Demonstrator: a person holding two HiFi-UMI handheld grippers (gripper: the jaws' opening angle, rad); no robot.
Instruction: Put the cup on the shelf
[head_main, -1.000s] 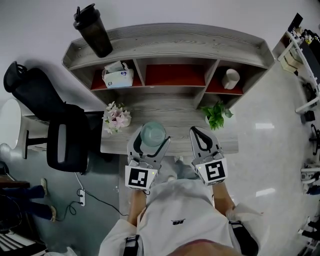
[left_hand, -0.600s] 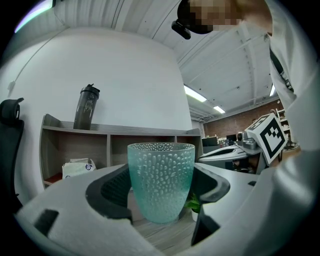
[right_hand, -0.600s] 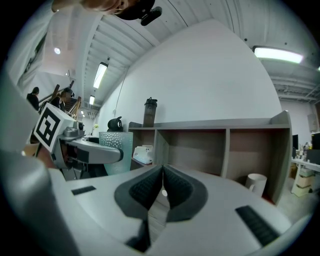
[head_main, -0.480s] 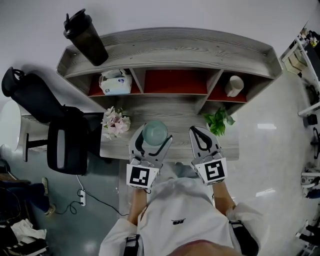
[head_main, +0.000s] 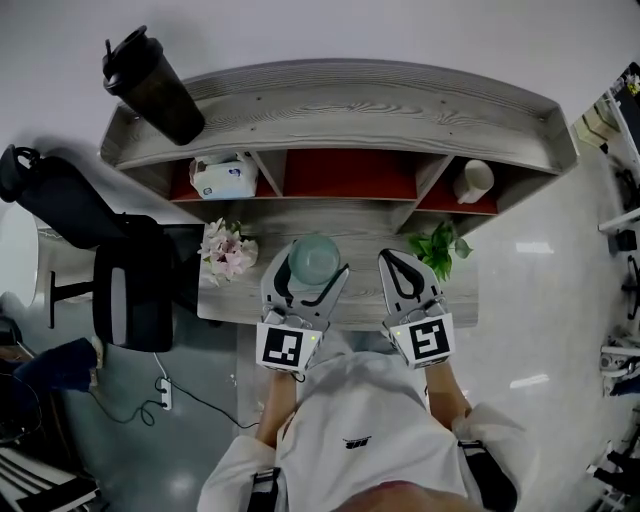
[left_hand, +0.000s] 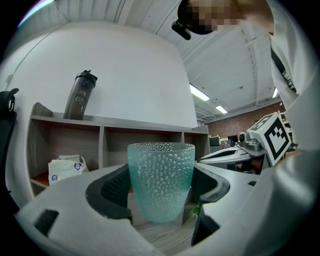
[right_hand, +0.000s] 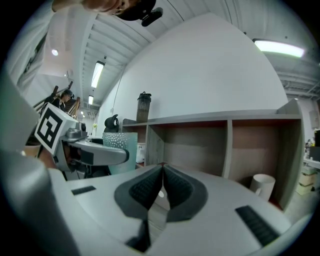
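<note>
A dimpled teal glass cup (head_main: 314, 258) (left_hand: 161, 180) stands upright between the jaws of my left gripper (head_main: 308, 275) (left_hand: 162, 187), which is shut on it above the desk's front. The cup (right_hand: 120, 151) also shows at the left of the right gripper view. My right gripper (head_main: 404, 270) (right_hand: 162, 184) is shut with its pads touching and holds nothing; it hovers beside the left one. Ahead stands the wooden shelf (head_main: 340, 110) (left_hand: 105, 125) with three red-backed compartments; the middle compartment (head_main: 346, 172) has nothing in it.
A dark shaker bottle (head_main: 148, 85) stands on the shelf top at left. A tissue pack (head_main: 220, 176) fills the left compartment, a white mug (head_main: 472, 180) (right_hand: 262, 186) the right one. Flowers (head_main: 226, 250) and a green plant (head_main: 436, 248) flank the grippers. A black chair (head_main: 130, 290) stands left.
Both grippers keep their hold and spacing; the left one with the cup has edged slightly forward and right. The view has shifted, so the shelf looks larger and nearer.
</note>
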